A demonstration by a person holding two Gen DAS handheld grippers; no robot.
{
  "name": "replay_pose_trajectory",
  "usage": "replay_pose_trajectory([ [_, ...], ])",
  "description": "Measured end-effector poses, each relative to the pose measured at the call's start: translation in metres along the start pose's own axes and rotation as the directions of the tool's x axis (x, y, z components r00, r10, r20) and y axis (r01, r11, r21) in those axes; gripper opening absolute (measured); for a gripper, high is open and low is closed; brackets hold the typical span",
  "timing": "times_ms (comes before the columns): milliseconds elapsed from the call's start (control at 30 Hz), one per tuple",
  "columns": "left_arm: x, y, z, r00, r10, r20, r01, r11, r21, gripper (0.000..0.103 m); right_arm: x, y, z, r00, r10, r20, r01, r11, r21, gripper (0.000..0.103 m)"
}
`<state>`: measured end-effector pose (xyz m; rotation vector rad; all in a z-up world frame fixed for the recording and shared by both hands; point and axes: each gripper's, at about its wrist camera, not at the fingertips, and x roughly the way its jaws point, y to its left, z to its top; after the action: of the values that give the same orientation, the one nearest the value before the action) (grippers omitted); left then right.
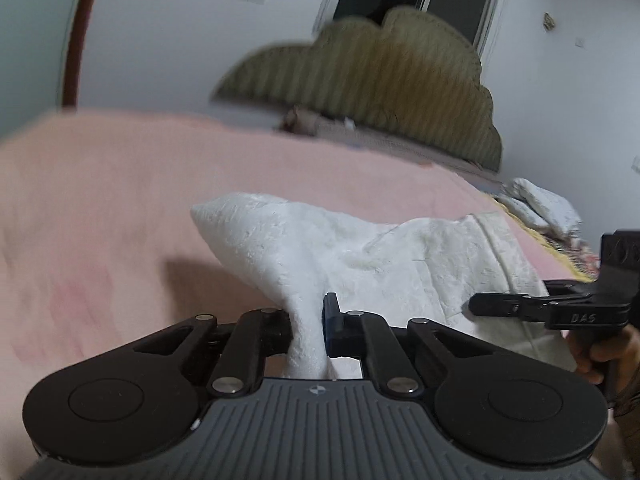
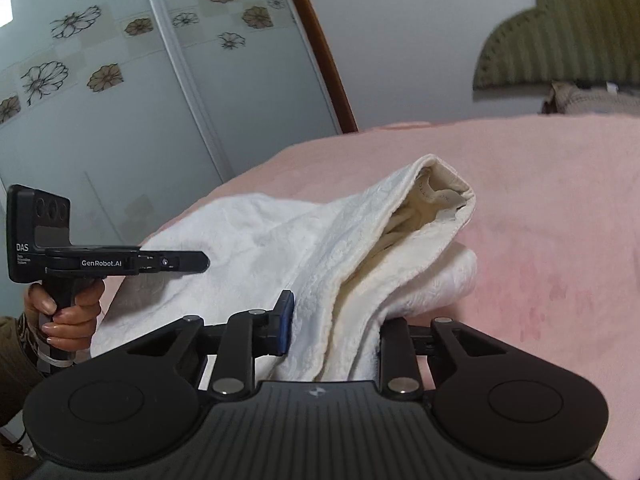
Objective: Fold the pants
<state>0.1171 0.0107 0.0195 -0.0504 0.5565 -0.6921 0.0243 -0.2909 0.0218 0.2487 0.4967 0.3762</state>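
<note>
White fleece pants (image 1: 360, 248) lie on my pink bed (image 1: 100, 200); left tool (image 1: 308, 332) and right tool (image 2: 334, 336) each pinch an edge, ready for folding over.

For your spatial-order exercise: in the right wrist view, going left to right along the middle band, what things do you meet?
The person's hand holding the left gripper → the white pants, bunched in the right gripper → open pant cuff → bare pink blanket.

Both wrist views look low and close across the pink bed (image 1: 100, 200) — sharing the white pants (image 1: 360, 248).
</note>
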Motion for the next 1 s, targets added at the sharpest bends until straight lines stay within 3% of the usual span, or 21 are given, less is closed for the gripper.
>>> replay_pose_trajectory([
  [133,0.013,0.002,0.022,0.995,0.086,0.045,-0.088,0.995,0.051,0.011,0.037,-0.012,0.027,1.0,-0.009,0.007,0.009,1.0,-0.012,0.025],
  [300,0.066,0.027,0.023,0.978,0.181,-0.106,-0.184,0.983,-0.015,0.016,0.09,-0.056,0.025,0.992,-0.025,-0.125,0.042,0.99,0.135,0.029],
  [333,0.074,0.032,0.02,0.97,0.206,-0.13,-0.209,0.978,-0.012,0.02,0.095,-0.063,0.022,0.989,-0.029,-0.144,0.052,0.986,0.159,0.035],
  [367,0.077,0.032,0.017,0.968,0.217,-0.13,-0.219,0.976,-0.001,0.023,0.094,-0.071,0.017,0.988,-0.032,-0.148,0.061,0.979,0.194,0.046],
  [400,0.075,0.031,0.017,0.967,0.224,-0.123,-0.224,0.975,0.014,0.026,0.091,-0.076,0.014,0.989,-0.024,-0.147,0.057,0.973,0.223,0.049],
  [433,0.072,0.03,0.019,0.967,0.228,-0.116,-0.227,0.974,0.02,0.039,0.086,-0.077,0.012,0.99,-0.024,-0.141,0.057,0.971,0.234,0.049],
  [467,0.068,0.027,0.021,0.967,0.232,-0.107,-0.231,0.973,0.023,0.039,0.079,-0.075,0.008,0.99,-0.045,-0.135,0.075,0.971,0.226,0.05],
  [533,0.057,0.025,0.022,0.958,0.271,-0.091,-0.269,0.962,0.033,0.043,0.062,-0.065,0.005,0.982,-0.154,-0.112,0.172,0.968,0.181,0.054],
  [633,0.035,0.013,0.019,0.939,0.343,-0.038,-0.339,0.938,0.077,0.045,0.034,-0.031,-0.002,0.946,-0.324,-0.003,0.324,0.945,0.032,0.055],
  [667,0.027,0.008,0.016,0.933,0.36,-0.017,-0.357,0.929,0.097,0.046,0.026,-0.016,-0.005,0.938,-0.345,0.039,0.346,0.938,-0.019,0.055],
  [733,0.022,0.0,0.01,0.922,0.386,-0.001,-0.382,0.913,0.145,0.061,0.021,0.005,-0.011,0.954,-0.293,0.07,0.298,0.951,-0.083,0.055],
  [800,0.032,-0.005,0.005,0.906,0.423,-0.027,-0.41,0.89,0.199,0.065,0.031,0.017,-0.017,0.975,-0.223,0.011,0.222,0.967,-0.123,0.055],
  [867,0.041,-0.002,0.003,0.882,0.468,-0.051,-0.45,0.87,0.2,0.066,0.047,0.016,-0.027,0.957,-0.284,-0.058,0.273,0.95,-0.149,0.054],
  [933,0.028,-0.001,0.006,0.878,0.478,-0.039,-0.467,0.871,0.151,0.064,0.045,0.013,-0.032,0.929,-0.367,-0.049,0.361,0.928,-0.096,0.055],
  [1000,0.006,-0.003,0.008,0.877,0.481,-0.009,-0.477,0.872,0.107,0.067,0.026,0.007,-0.035,0.933,-0.359,-0.018,0.359,0.933,0.03,0.061],
])
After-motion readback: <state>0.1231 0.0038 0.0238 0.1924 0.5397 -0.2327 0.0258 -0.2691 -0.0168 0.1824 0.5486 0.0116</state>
